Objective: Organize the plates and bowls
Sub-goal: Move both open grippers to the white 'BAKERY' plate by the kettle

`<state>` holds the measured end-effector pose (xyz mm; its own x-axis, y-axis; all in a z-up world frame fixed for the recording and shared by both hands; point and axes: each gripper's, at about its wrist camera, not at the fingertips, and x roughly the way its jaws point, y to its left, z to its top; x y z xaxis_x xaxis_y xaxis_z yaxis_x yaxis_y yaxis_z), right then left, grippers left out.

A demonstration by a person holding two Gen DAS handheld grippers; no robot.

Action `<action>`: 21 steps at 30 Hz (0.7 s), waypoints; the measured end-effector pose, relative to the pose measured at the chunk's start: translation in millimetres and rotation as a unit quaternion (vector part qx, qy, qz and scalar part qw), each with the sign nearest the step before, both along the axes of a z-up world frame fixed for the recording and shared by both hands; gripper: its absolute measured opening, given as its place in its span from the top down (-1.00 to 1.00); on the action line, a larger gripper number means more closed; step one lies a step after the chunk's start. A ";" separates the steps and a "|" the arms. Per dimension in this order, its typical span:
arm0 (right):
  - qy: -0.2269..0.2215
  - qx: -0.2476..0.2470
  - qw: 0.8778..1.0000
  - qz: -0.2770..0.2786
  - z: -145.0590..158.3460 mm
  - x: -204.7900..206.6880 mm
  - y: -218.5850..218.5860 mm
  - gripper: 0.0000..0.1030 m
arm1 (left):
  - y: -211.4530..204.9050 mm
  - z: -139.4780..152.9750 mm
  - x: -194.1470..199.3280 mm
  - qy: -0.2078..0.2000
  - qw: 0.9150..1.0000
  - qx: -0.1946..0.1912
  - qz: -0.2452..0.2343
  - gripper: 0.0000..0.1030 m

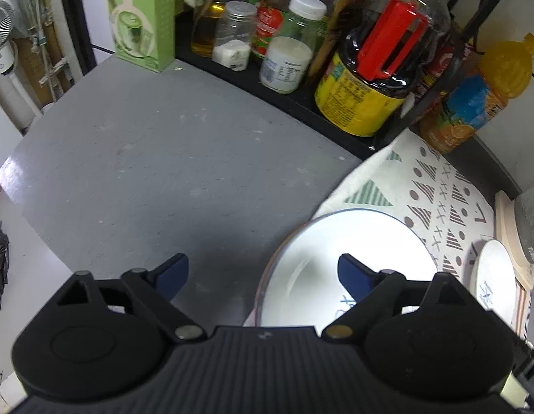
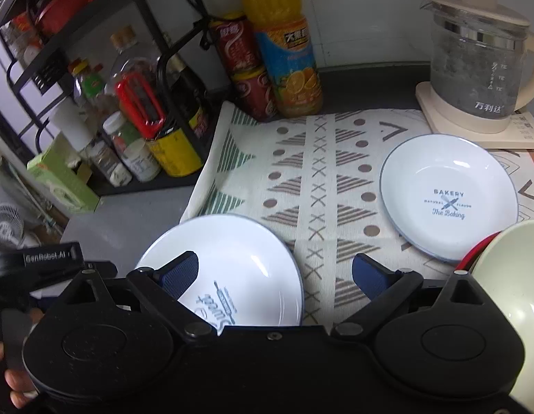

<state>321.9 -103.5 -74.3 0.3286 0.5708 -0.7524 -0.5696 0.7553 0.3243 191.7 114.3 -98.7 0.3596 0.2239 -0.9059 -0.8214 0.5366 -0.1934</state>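
Left wrist view: left tool [image 1: 263,272] jaws wide, nothing between the pads, grey bench [image 1: 146,172] under it.
Near plate: white plate [image 1: 336,258] at lower right of frame, on the patterned cloth [image 1: 439,186], its left edge overhanging onto the bench; right pad sits over its rim, contact unclear.
Small plate: second plate [image 1: 493,276] at right edge, partly cut off.
Rack: black shelf [image 1: 301,100] across the top with jars and bottles.
Right wrist view: right tool [image 2: 275,272] jaws wide, empty, above the cloth [image 2: 318,179].
Near plate: [image 2: 232,262] lower centre, left pad in front of it.
Bakery plate: [image 2: 446,189] right of centre on the cloth, apart from the near plate.
Bowl: pale green bowl [image 2: 512,276] at right edge.
Kettle: glass kettle [image 2: 481,62] upper right.
Juice: orange bottle [image 2: 284,51] top centre.
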 end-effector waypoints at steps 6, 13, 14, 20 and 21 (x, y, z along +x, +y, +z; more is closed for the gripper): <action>-0.016 -0.001 1.000 -0.017 10.7 7.1 4.1 -0.90 | -0.8 6.5 15.1 -0.023 0.999 -0.008 -0.030 -1.00; -0.039 0.017 0.997 -0.058 23.9 19.3 -3.1 -0.95 | -13.8 12.6 39.8 -0.059 0.994 -0.011 -0.088 -1.00; -0.038 0.019 0.997 -0.060 24.0 21.3 -4.0 -0.95 | -14.6 12.2 43.9 -0.061 0.993 -0.013 -0.095 -1.00; -0.032 0.009 0.996 -0.081 15.8 30.8 -3.8 -0.95 | -17.0 8.4 71.4 -0.063 0.987 -0.023 -0.144 -1.00; -0.027 0.008 0.995 -0.093 14.9 33.4 -5.1 -0.95 | -17.0 7.2 76.0 -0.060 0.986 -0.023 -0.152 -1.00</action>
<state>355.3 -108.6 -59.4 0.4685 0.5084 -0.7225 -0.4378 0.8439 0.3100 267.7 97.3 -91.5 0.5092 0.0491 -0.8592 -0.5932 0.7434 -0.3090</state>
